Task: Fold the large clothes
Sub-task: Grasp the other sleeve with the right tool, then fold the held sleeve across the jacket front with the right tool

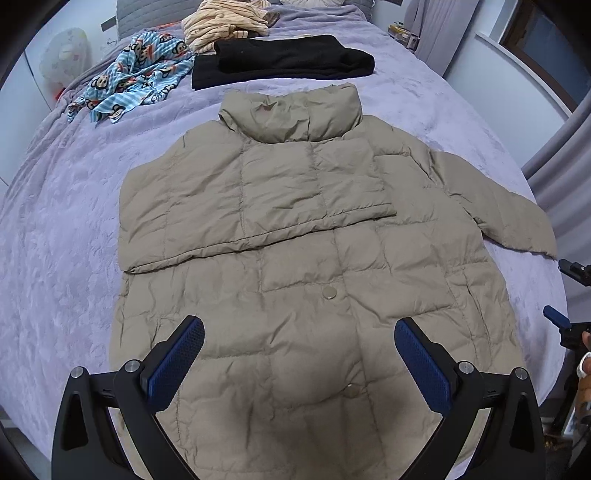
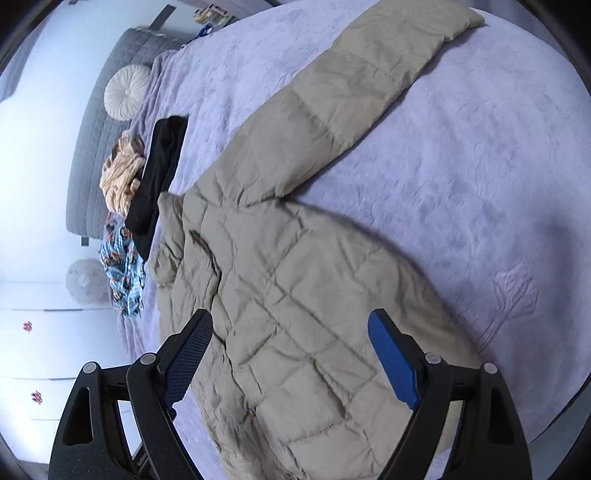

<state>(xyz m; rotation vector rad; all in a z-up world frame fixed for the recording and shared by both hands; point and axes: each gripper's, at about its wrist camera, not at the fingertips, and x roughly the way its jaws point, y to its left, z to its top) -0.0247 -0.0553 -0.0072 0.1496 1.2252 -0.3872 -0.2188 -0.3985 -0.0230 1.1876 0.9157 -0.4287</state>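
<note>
A beige quilted puffer jacket (image 1: 295, 266) lies flat on the lavender bed (image 1: 66, 229), collar toward the headboard. Its left sleeve (image 1: 258, 192) is folded across the chest; its right sleeve (image 1: 495, 206) stretches out to the right. My left gripper (image 1: 299, 350) is open and empty, hovering above the jacket's lower front. My right gripper (image 2: 291, 350) is open and empty above the jacket's (image 2: 295, 314) right side, with the stretched sleeve (image 2: 354, 88) ahead of it. The right gripper's tip shows at the left wrist view's right edge (image 1: 561, 321).
A folded black garment (image 1: 280, 61), a cream striped garment (image 1: 225, 22) and a blue monkey-print cloth (image 1: 129, 85) lie near the headboard. A round white cushion (image 2: 123, 92) leans on the grey headboard (image 2: 96, 147). White cabinets (image 2: 55, 350) stand beside the bed.
</note>
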